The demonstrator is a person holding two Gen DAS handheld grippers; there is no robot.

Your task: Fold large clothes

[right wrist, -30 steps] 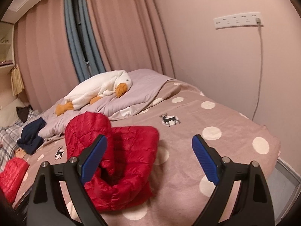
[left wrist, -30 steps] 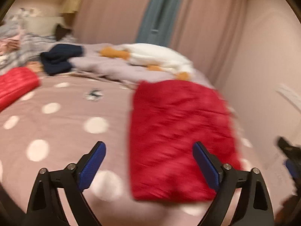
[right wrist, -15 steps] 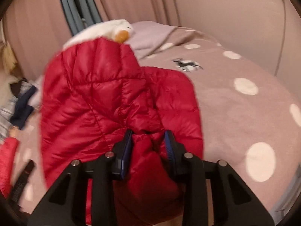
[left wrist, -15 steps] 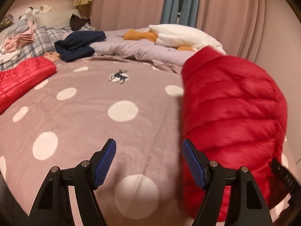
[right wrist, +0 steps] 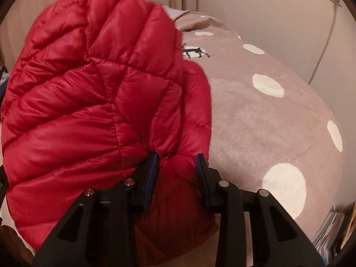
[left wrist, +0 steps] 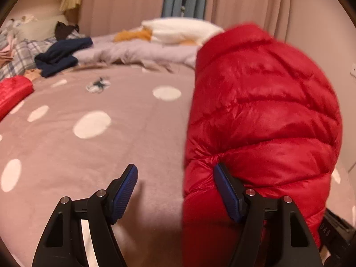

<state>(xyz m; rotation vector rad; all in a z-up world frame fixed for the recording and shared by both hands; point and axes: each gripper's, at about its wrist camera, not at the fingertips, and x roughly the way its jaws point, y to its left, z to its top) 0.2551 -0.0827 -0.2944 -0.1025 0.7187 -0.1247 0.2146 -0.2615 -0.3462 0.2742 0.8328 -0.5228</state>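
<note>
Polka-dot bedspread (left wrist: 93, 155) filled the left-wrist frame; the red puffer jacket (right wrist: 89, 102) bulged frame-left of the right gripper (right wrist: 175, 169), whose loosening jaws pinched its edge, while the left gripper (left wrist: 175, 191), closing, straddled the jacket's lower-left edge.

red jacket (right wrist: 93, 102) hides left bed half in right view, lower hem cut off; deer print (left wrist: 98, 85) blurred

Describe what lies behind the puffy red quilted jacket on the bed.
Behind the red quilted jacket, a white plush goose with orange feet rests on a lilac duvet. The jacket covers its head end.
</note>
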